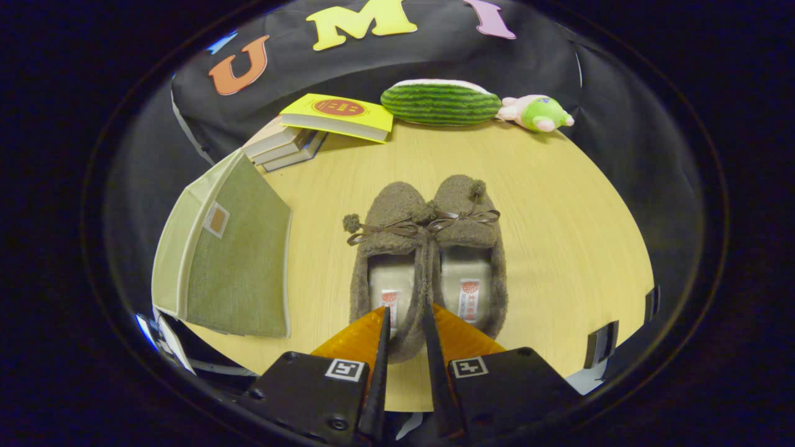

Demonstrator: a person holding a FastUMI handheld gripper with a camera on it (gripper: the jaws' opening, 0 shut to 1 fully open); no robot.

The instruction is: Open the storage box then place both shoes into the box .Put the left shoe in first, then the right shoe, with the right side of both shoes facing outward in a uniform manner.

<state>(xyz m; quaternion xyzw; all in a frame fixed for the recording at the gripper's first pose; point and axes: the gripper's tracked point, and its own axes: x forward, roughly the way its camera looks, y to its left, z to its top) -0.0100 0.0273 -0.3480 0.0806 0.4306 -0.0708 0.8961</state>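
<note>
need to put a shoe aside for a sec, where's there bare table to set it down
Widest bare patch: table right of the right shoe, short of the plush toy. Another strip lies between the shoe toes and the watermelon pillow. A narrower gap runs between the storage box and the left shoe. Crowded by the books. The gripper fingers straddle the shoes' inner heel walls.

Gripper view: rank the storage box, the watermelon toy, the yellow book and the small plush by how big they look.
1. Storage box, though it sits nearest.
2. Watermelon toy and yellow book: alike, unranked.
3. Small plush.
The tongs pinch the left shoe's inner heel wall.
</note>
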